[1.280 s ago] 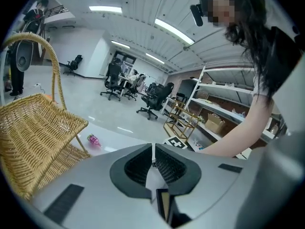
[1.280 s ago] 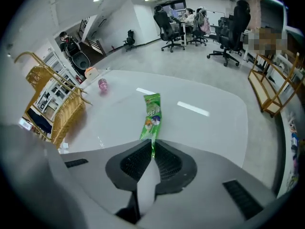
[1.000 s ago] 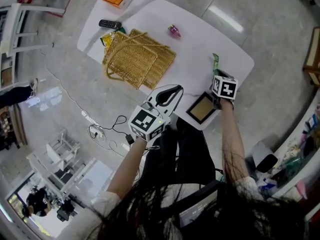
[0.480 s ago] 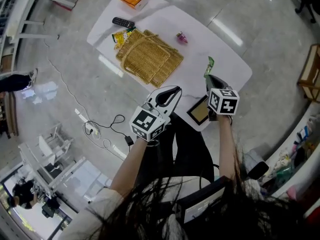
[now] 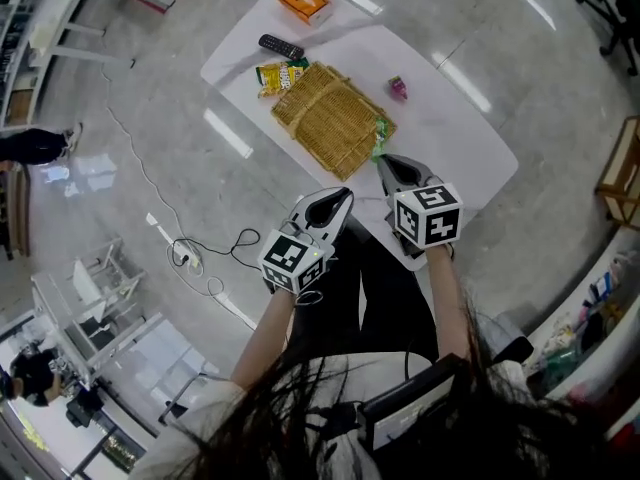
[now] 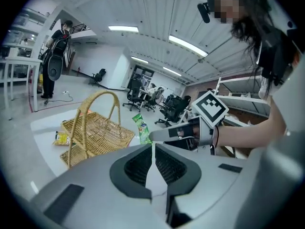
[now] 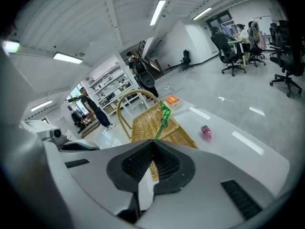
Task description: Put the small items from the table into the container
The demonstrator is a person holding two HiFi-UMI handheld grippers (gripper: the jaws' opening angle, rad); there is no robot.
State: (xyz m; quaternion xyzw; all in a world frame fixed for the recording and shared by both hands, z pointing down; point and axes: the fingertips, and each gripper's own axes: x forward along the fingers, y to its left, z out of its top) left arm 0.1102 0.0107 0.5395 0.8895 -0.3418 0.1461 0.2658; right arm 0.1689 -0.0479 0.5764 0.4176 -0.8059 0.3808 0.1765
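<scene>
Glossy grey floor, open office/lab, white table [image 5: 450, 138]. Left to right on it in the head view:
- orange box [image 5: 303, 2] at the far corner, black remote [image 5: 281, 46] just in front of it
- yellow snack packet [image 5: 278, 74] touching the wicker basket's far left corner
- wicker basket [image 5: 330, 118] mid-table, handle arched up
- small pink item [image 5: 398, 88] on bare tabletop right of the basket, apart from it

Left gripper [image 5: 345, 196]: off the table's near edge, jaws pressed together, nothing between them. Its own view confirms this, pads meeting at [image 6: 152, 149].

Right gripper [image 5: 383, 163]: jaws clamped tight on a green packet [image 5: 379, 140], pinched by its lower end. The packet sticks up edge-on from the tips in the right gripper view [image 7: 164, 116]. It's clear of the tabletop, at the basket's near right corner. Can't tell if it's over the rim or just beside it.

Yellow packet and pink item are both on the table, not in the basket.
</scene>
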